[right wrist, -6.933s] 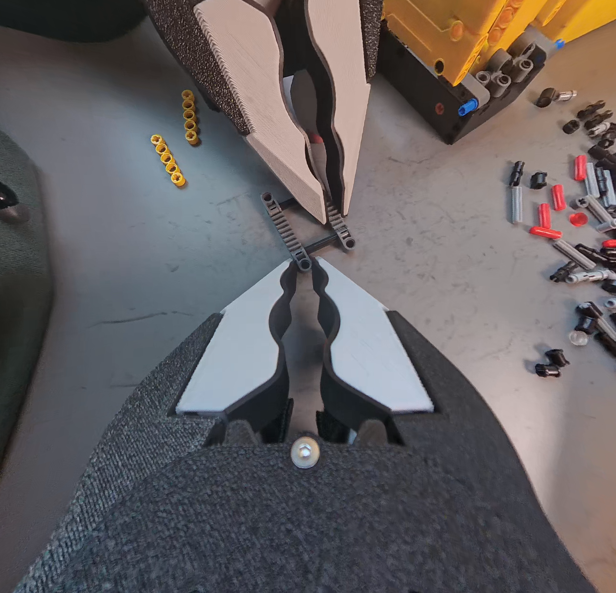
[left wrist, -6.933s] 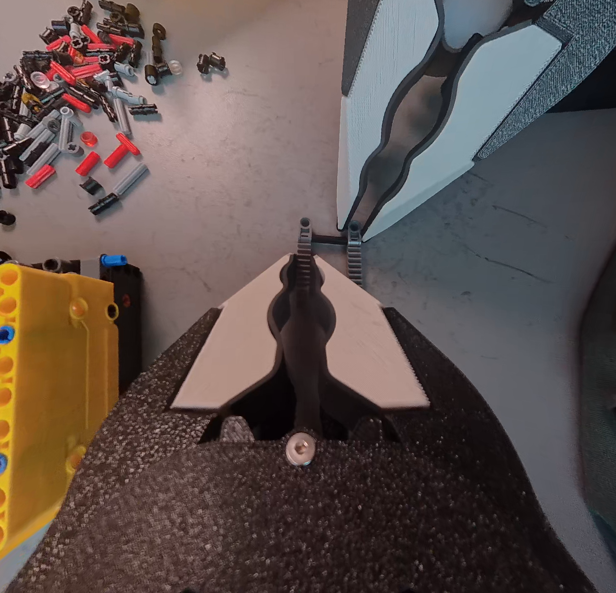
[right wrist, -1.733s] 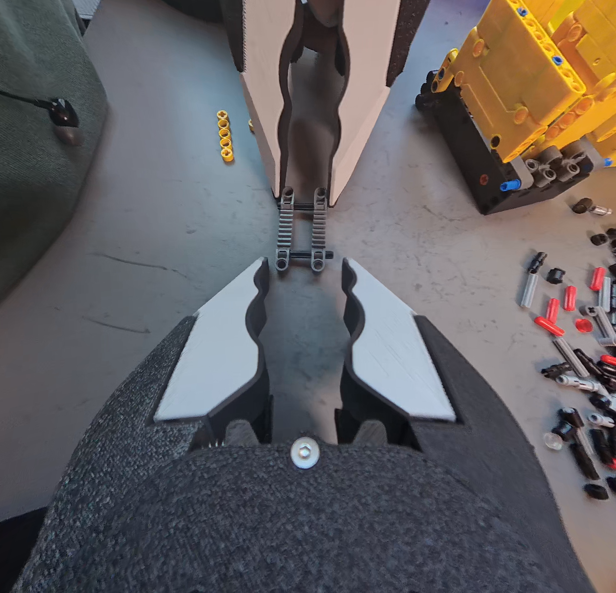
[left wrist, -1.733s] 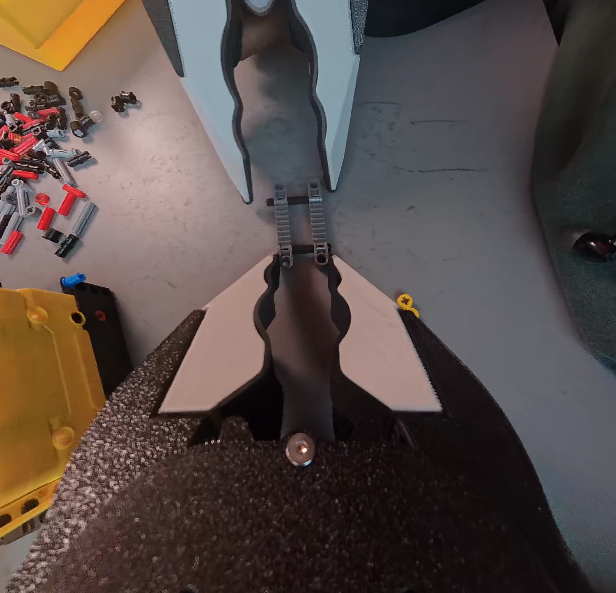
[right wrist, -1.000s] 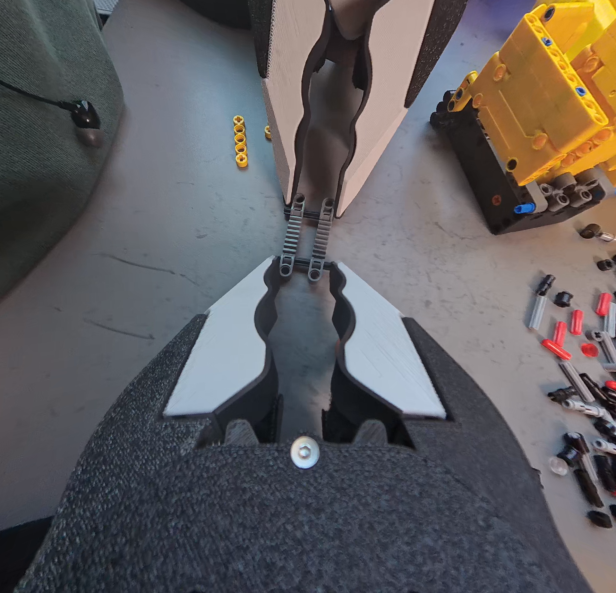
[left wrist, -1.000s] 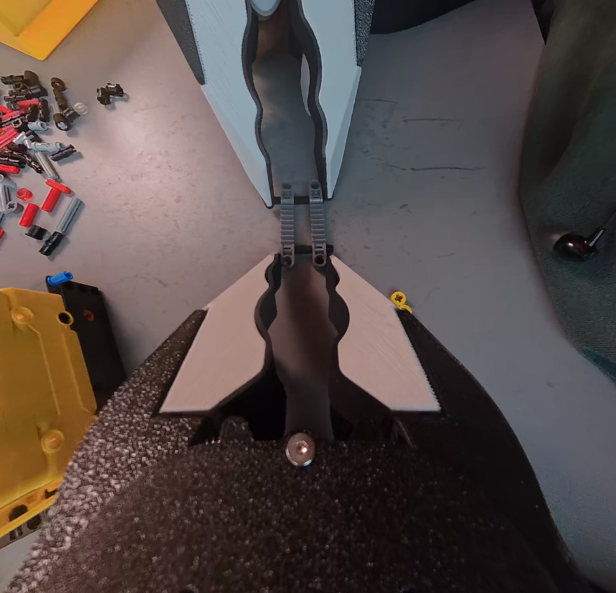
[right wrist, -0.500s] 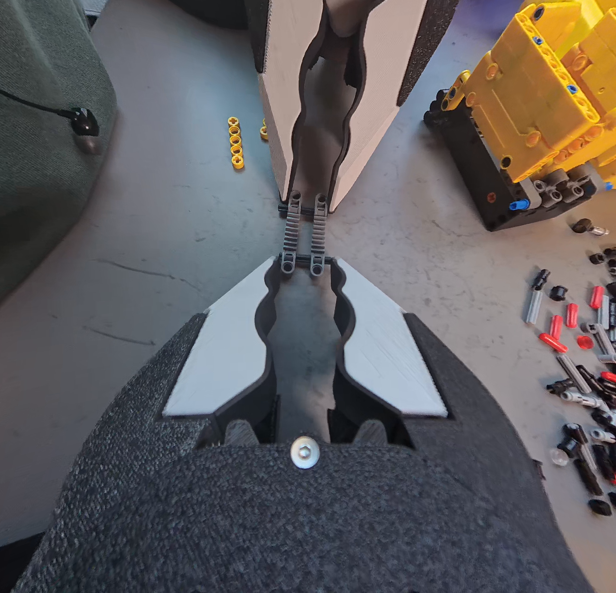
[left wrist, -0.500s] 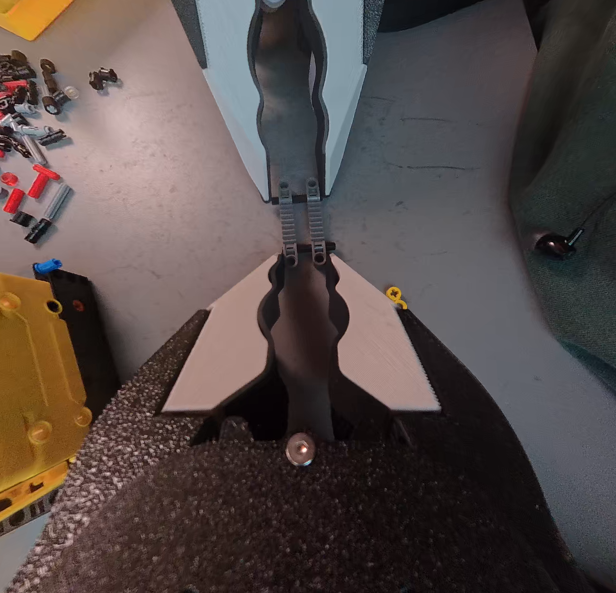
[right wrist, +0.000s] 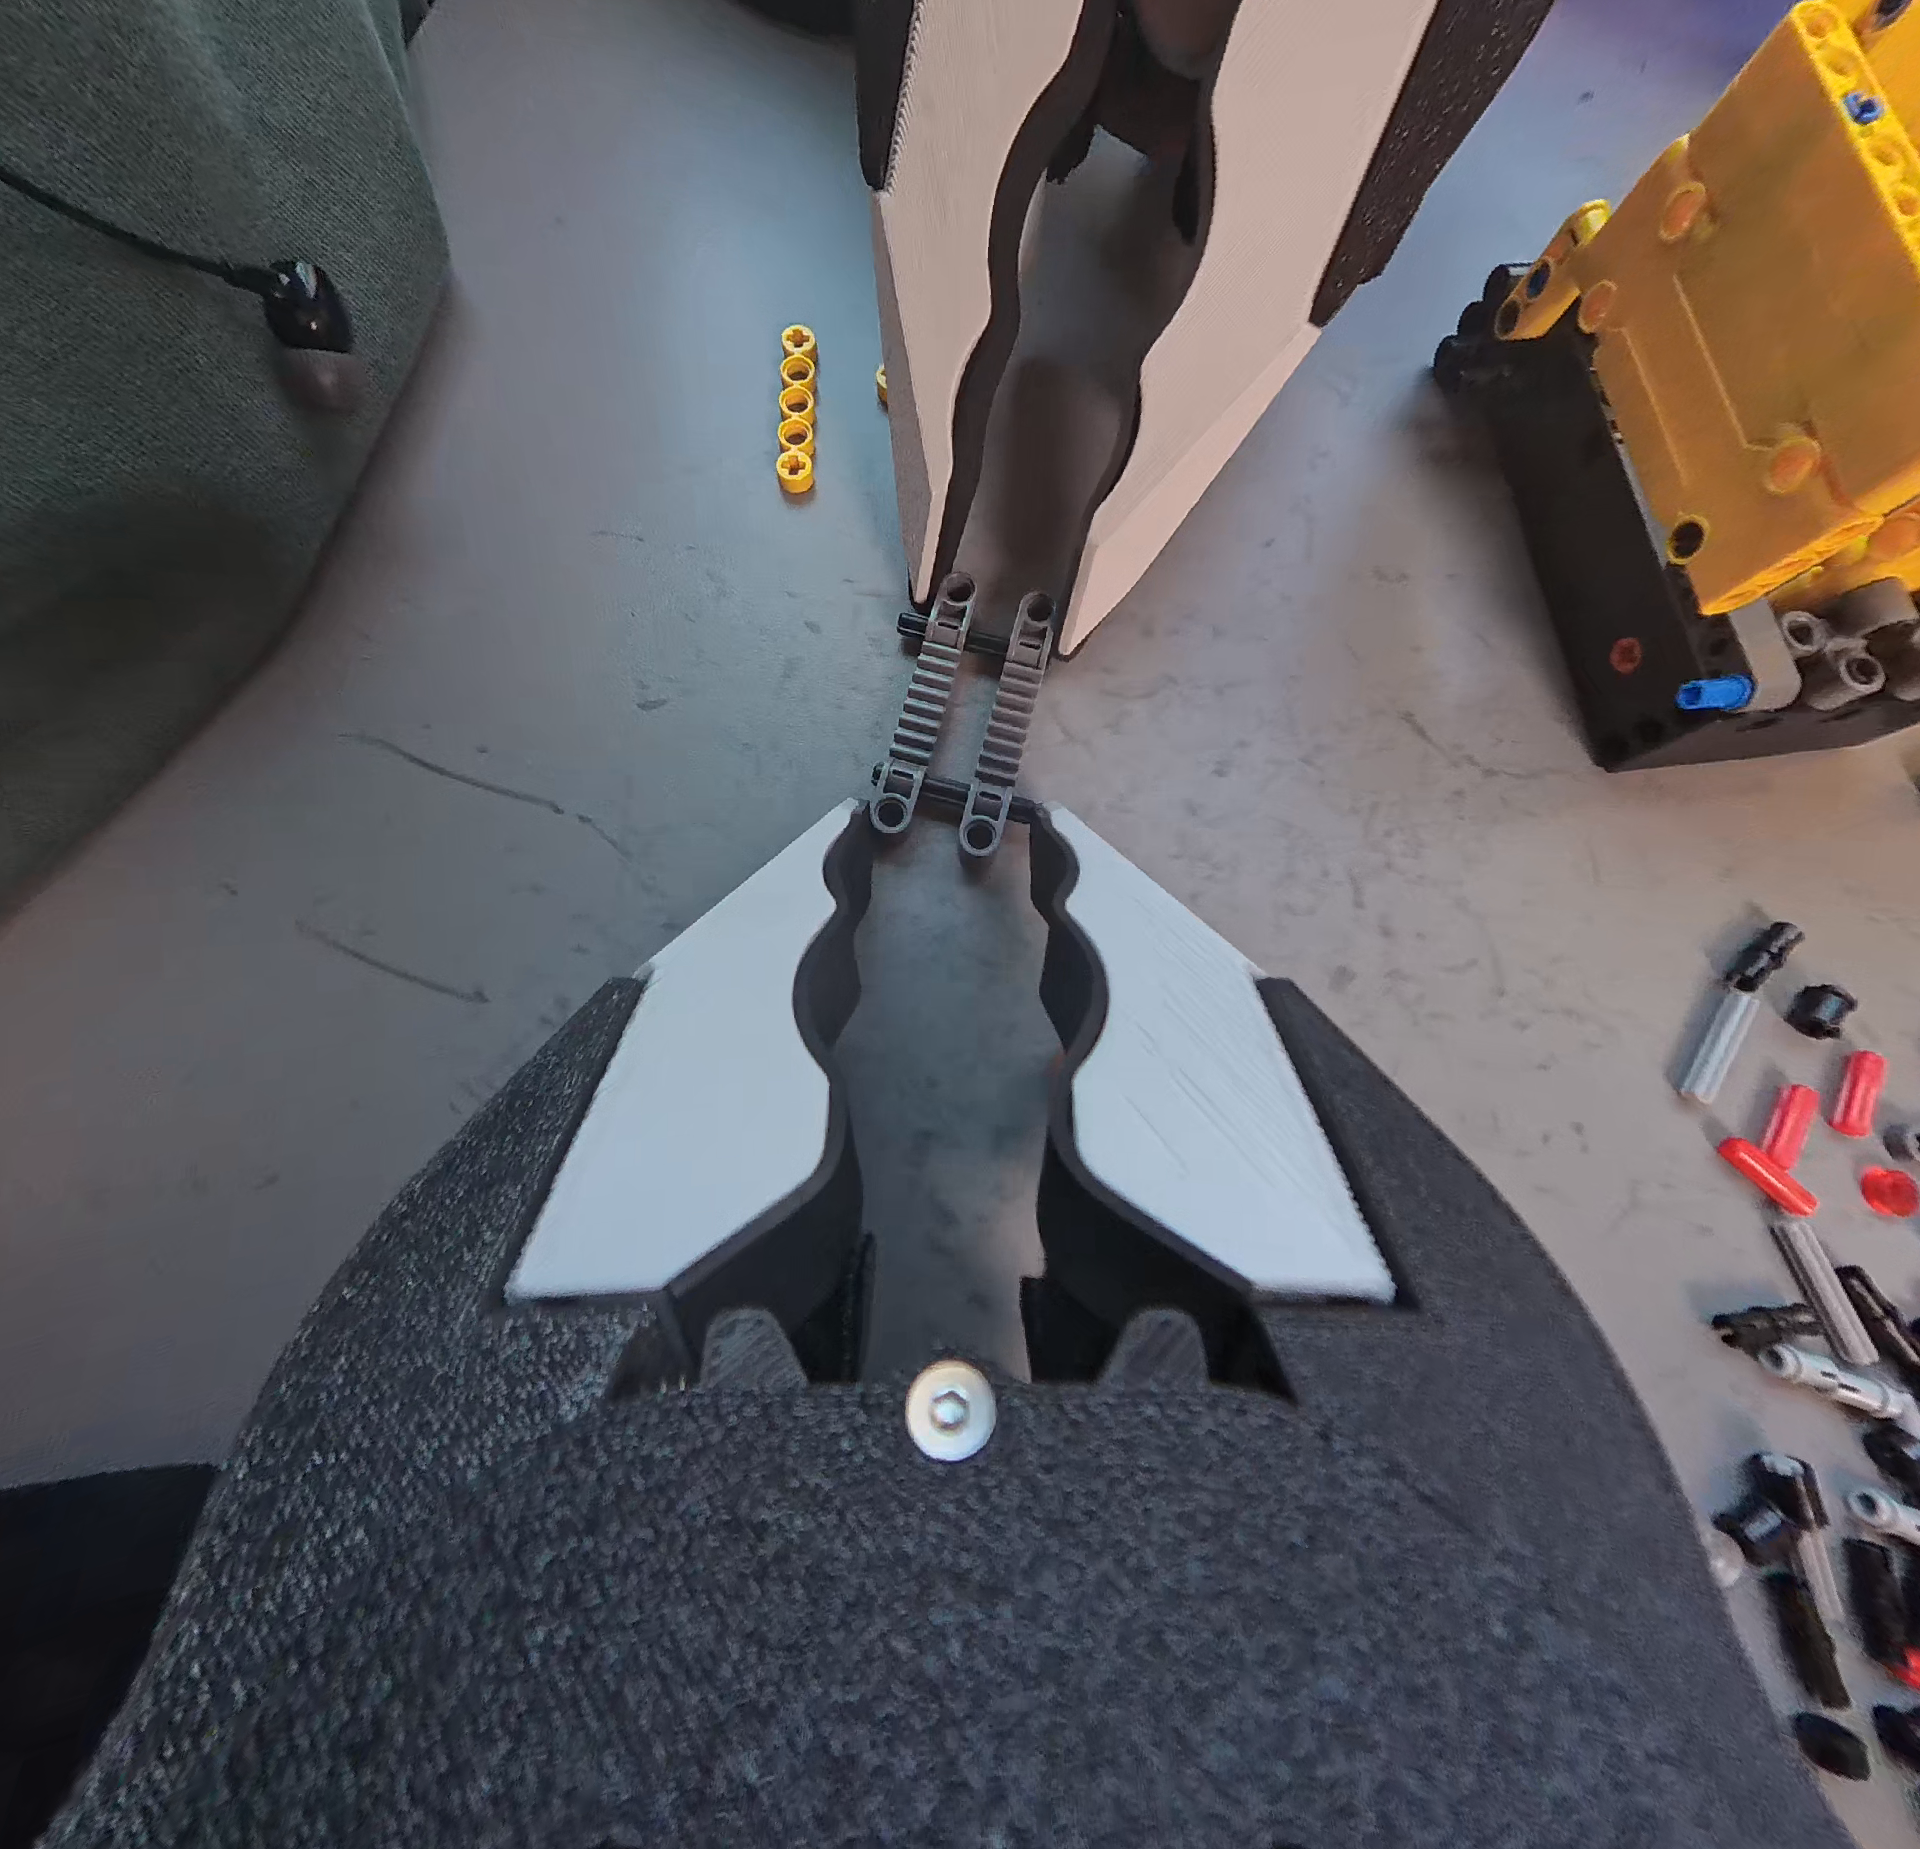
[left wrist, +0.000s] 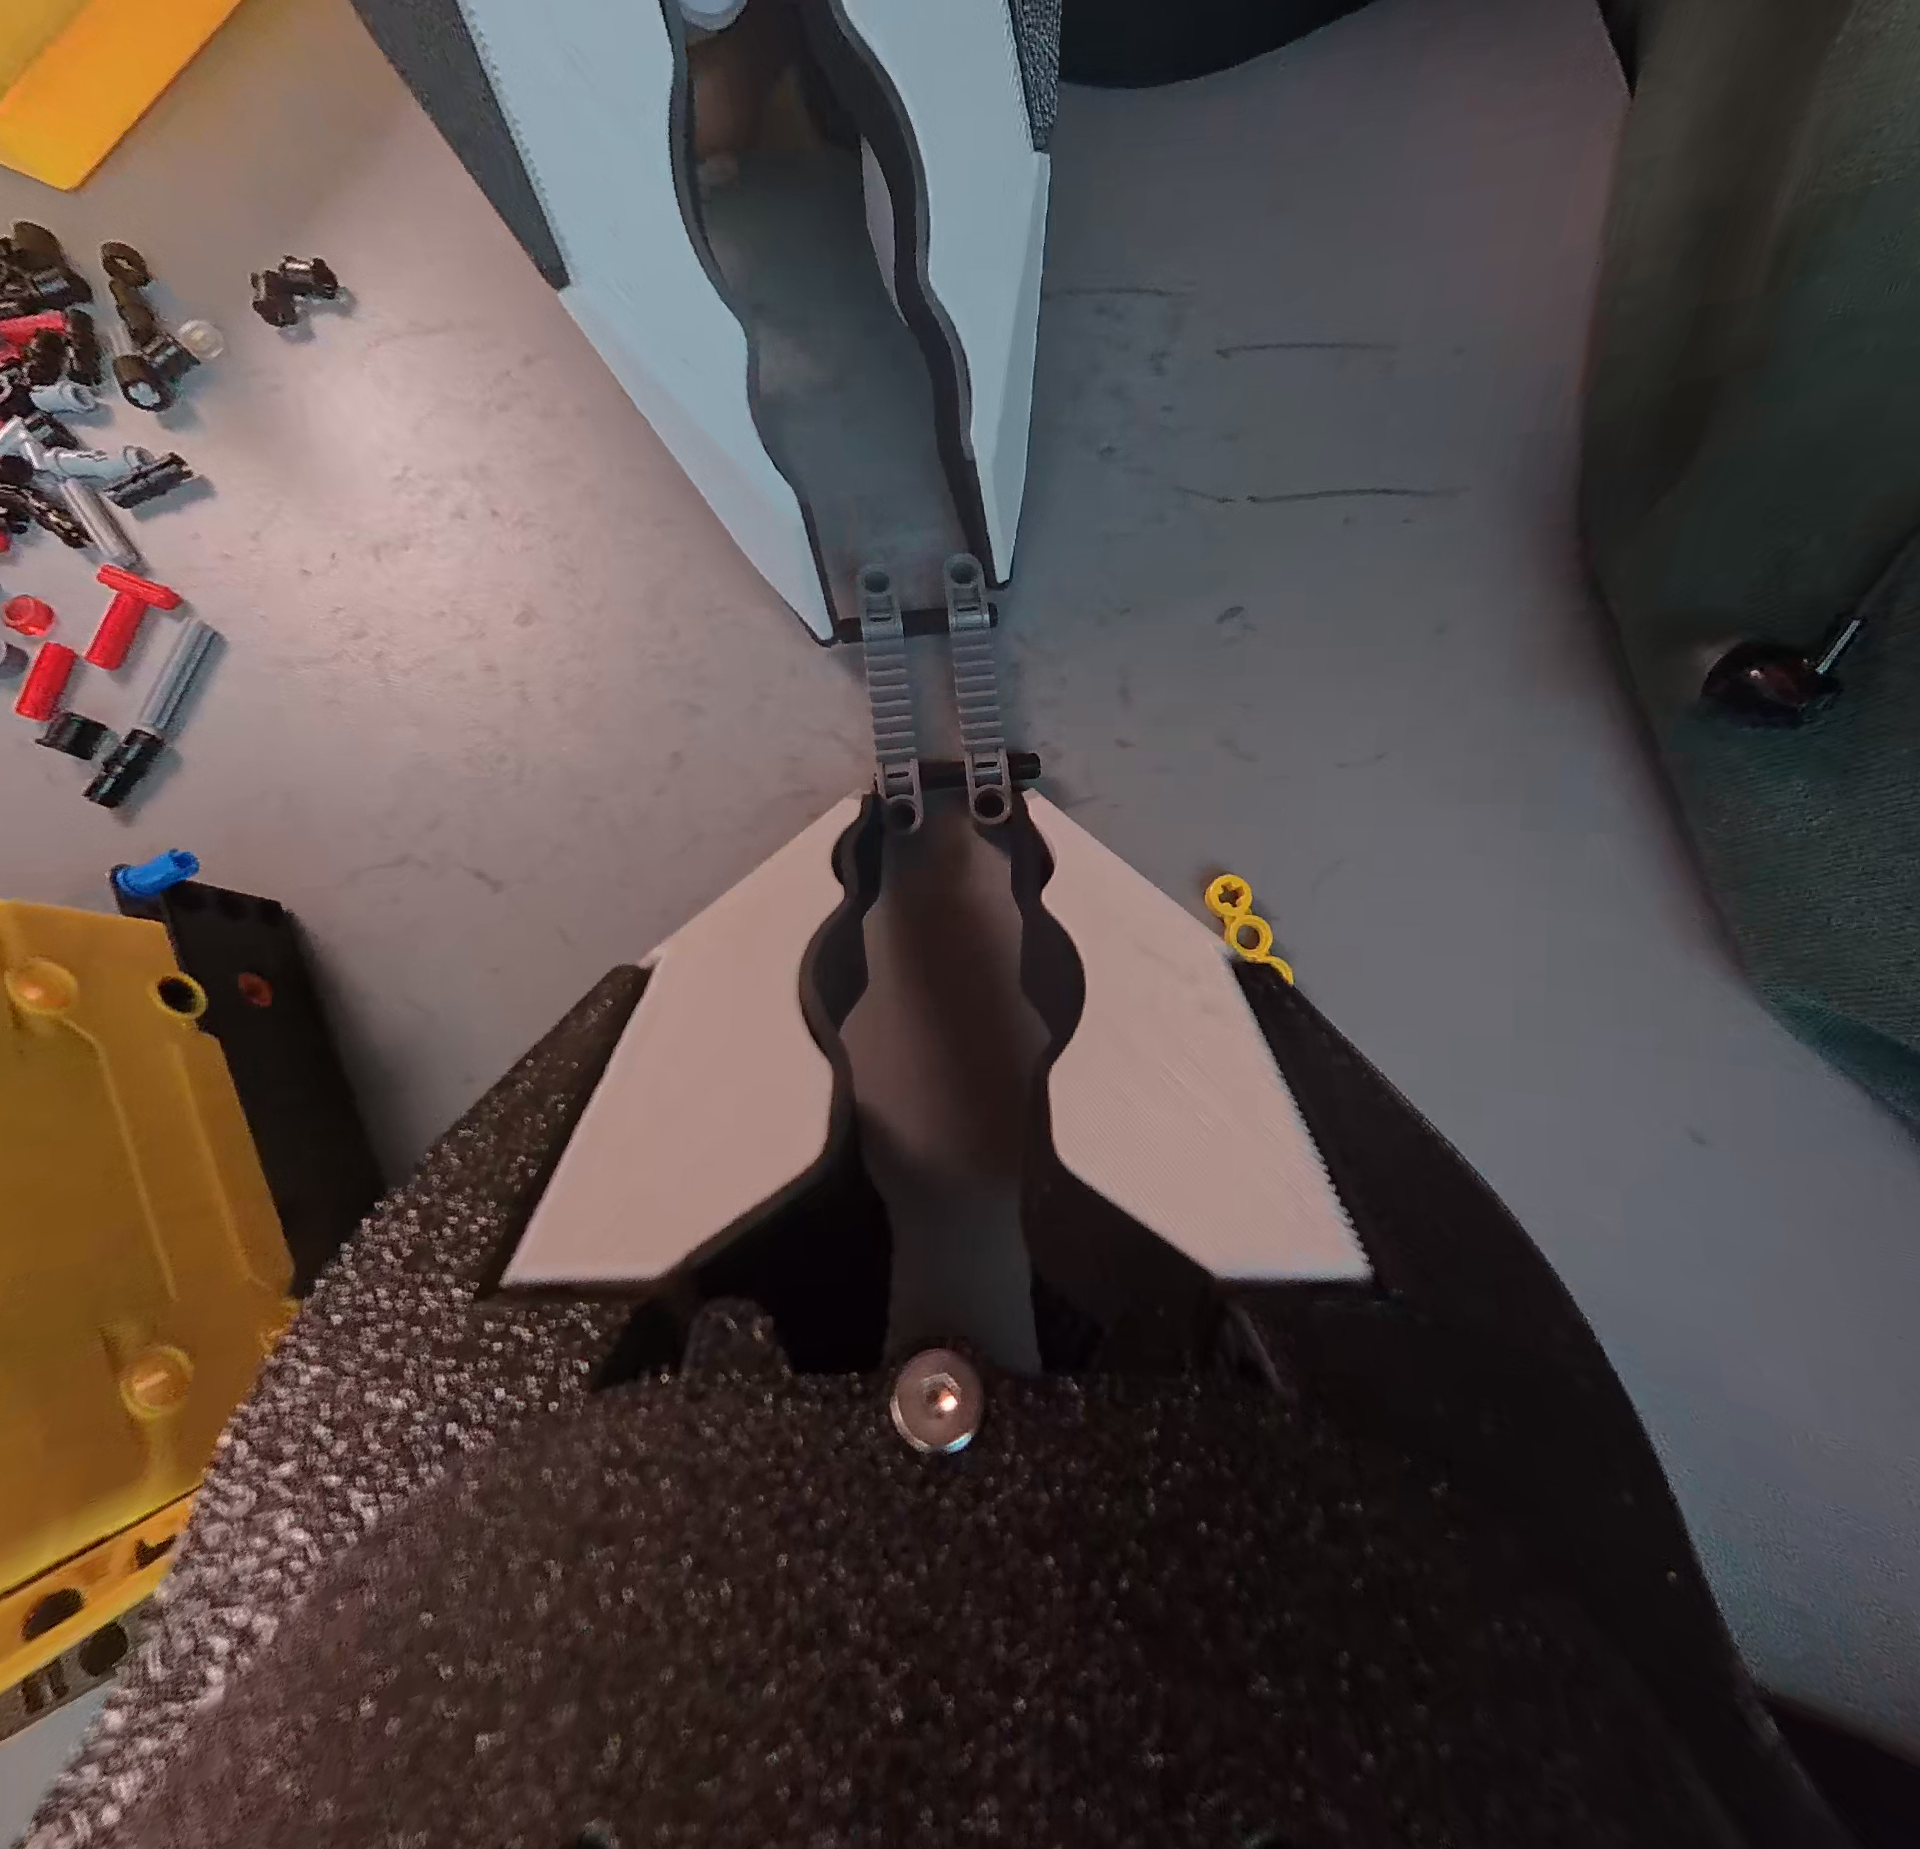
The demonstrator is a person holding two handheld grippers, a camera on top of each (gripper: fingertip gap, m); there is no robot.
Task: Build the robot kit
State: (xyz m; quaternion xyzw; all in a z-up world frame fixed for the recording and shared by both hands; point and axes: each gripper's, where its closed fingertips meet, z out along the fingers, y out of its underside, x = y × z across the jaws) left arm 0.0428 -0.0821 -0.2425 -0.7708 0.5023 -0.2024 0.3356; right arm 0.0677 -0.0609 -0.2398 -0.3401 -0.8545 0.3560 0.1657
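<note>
Small frame of two dark grey toothed plastic rack strips (left wrist: 935, 703) (right wrist: 961, 713) joined by two thin black cross axles, one near each end. It sits on the grey scuffed tabletop (left wrist: 520, 604) (right wrist: 520, 760), right between the two grippers. Long axis runs from one gripper to the other, the strips side by side and parallel, teeth up. A round hole shows at every strip end.

Left gripper (left wrist: 948, 807): white fingers part-spread, tips bracketing the near axle's ends; actual clamping can't be confirmed from these views.

Right gripper (right wrist: 948, 812): same at the opposite end, fingers part-spread around its near axle; grip likewise unclear.

Each wrist view shows the other gripper head-on at the frame's far end.

Around it:
- one yellow five-hole beam (right wrist: 798, 409) lying beside the left gripper
- one yellow-and-black brick-built block (right wrist: 1714, 428) (left wrist: 125, 1176) with a blue pin
- loose pile of red, grey and black pins (right wrist: 1818, 1228) (left wrist: 83, 511), too many to count
- green fabric (right wrist: 156, 293) (left wrist: 1787, 449) along one table edge
</note>
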